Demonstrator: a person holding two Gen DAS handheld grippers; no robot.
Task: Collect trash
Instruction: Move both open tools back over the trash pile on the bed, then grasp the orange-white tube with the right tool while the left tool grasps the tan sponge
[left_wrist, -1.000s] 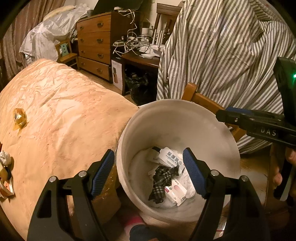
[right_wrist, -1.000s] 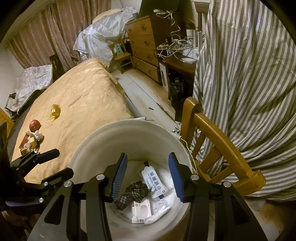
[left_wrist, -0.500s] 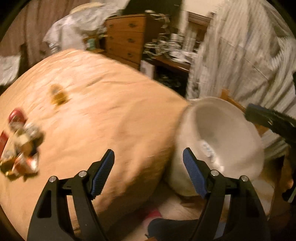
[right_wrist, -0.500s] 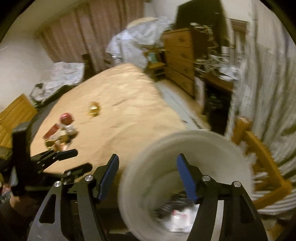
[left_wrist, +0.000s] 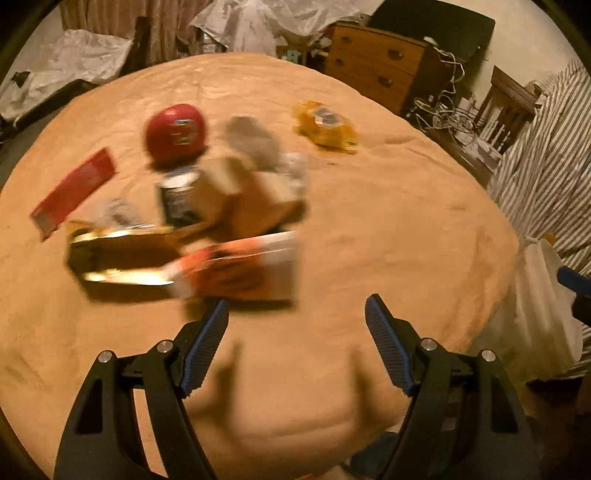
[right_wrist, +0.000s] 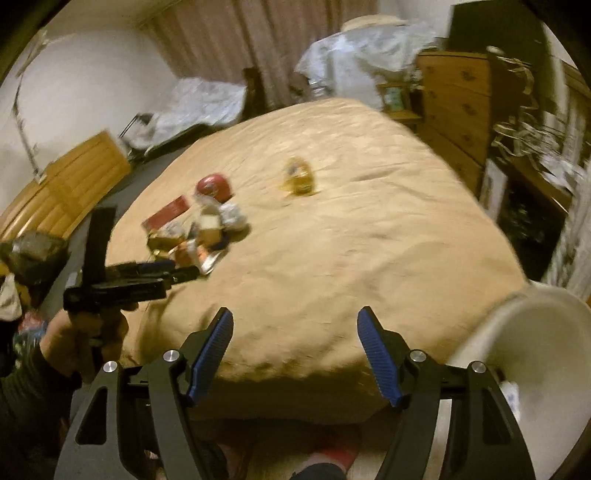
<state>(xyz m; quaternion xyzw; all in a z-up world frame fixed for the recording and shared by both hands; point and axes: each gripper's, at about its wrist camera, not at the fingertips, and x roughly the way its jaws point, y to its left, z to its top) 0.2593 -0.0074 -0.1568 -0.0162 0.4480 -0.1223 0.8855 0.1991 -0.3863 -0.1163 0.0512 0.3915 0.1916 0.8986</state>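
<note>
A heap of trash lies on the tan bedspread (left_wrist: 388, 221): an orange-and-white box (left_wrist: 240, 269), a gold wrapper (left_wrist: 110, 258), a cardboard piece (left_wrist: 236, 192), a red round lid (left_wrist: 175, 133) and a flat red packet (left_wrist: 74, 192). A yellow wrapper (left_wrist: 325, 125) lies apart, farther back. My left gripper (left_wrist: 295, 347) is open and empty, just short of the orange box. My right gripper (right_wrist: 295, 350) is open and empty over the bed's near edge; the heap (right_wrist: 195, 229) is ahead to its left. The white bin (right_wrist: 535, 350) stands at the right.
A wooden dresser (left_wrist: 376, 66) and a desk with cables (left_wrist: 454, 114) stand behind the bed. A striped cloth (left_wrist: 546, 166) hangs at the right. The white bin's edge (left_wrist: 539, 302) shows beside the bed. A wooden headboard (right_wrist: 62, 184) is at far left.
Both grippers have swung left from above the bin to the bed. The left one now faces the trash heap close up. The bin has slid to the right edge of both views.
</note>
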